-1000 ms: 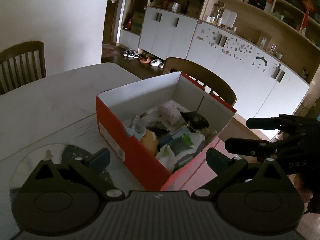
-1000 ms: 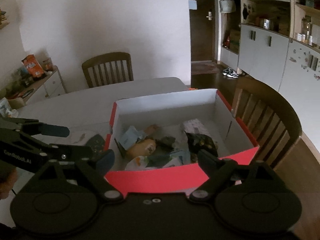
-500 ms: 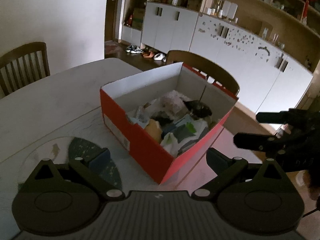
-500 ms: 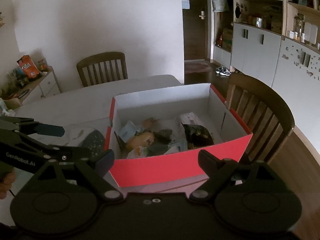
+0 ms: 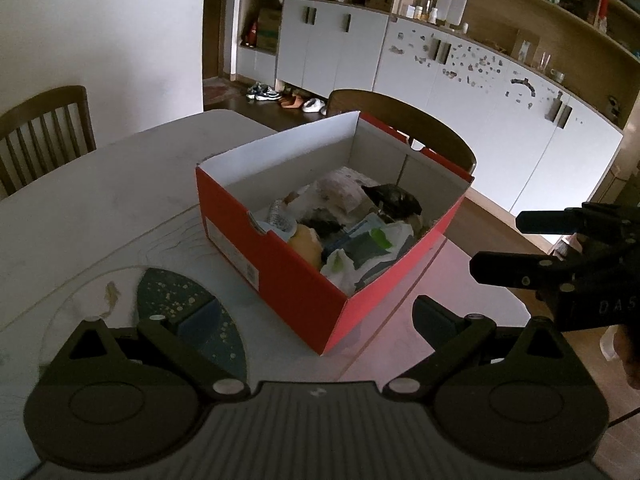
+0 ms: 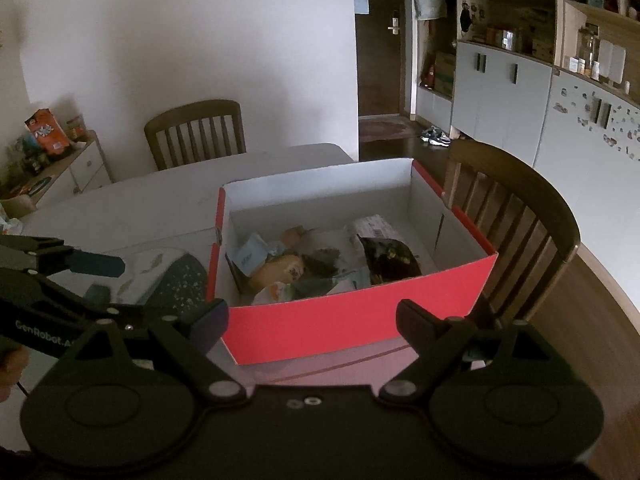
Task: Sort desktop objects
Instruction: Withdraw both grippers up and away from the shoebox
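Observation:
A red cardboard box (image 5: 280, 268) with a white inside stands on the pale table (image 5: 100, 184). It holds several small packets and wrappers, among them a dark packet (image 5: 394, 198) and a tan one (image 5: 306, 240). The box also shows in the right wrist view (image 6: 352, 320). My left gripper (image 5: 316, 316) is open and empty, held back from the box's near corner. My right gripper (image 6: 312, 316) is open and empty, in front of the box's red side. Each gripper shows in the other's view, the right gripper (image 5: 512, 244) at the right edge, the left gripper (image 6: 100, 276) at the left.
A round placemat with a dark leaf pattern (image 5: 188, 312) lies left of the box. Wooden chairs stand at the far side (image 6: 196, 132) and right of the box (image 6: 516, 216). White cabinets (image 5: 480, 100) line the wall. A low sideboard with snacks (image 6: 48, 152) is at the left.
Both grippers have pulled back and up from the box, which now looks smaller and farther away. Both stay open and empty. The box has not moved.

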Demonstrator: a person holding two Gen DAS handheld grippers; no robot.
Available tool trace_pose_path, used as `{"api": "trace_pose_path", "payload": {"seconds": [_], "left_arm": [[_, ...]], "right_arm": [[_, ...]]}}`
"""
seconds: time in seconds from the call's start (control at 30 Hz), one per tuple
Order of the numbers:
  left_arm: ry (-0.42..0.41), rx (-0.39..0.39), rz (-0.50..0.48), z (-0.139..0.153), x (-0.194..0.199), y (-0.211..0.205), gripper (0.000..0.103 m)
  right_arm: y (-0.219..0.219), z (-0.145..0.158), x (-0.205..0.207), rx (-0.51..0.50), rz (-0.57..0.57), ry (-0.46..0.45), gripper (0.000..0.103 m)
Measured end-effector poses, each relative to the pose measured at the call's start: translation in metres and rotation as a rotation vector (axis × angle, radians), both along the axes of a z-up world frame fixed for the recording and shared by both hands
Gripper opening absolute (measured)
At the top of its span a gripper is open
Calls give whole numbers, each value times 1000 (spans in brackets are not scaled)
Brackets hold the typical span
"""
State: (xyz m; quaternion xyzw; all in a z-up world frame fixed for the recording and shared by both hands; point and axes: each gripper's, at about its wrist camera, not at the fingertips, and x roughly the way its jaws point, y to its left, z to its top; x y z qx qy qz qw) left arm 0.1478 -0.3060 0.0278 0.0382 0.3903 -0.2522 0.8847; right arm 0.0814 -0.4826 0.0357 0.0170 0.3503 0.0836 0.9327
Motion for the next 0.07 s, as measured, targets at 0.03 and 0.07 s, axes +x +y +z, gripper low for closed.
{"api": "trace_pose_path", "payload": {"seconds": [0.03, 0.07], "left_arm": [[-2, -2, 1, 0, 0, 1, 103], [-2, -6, -2, 0, 0, 1, 103]], "right_arm": [[0, 0, 0, 0, 0, 0, 91], [0, 0, 0, 0, 1, 1, 91]]}}
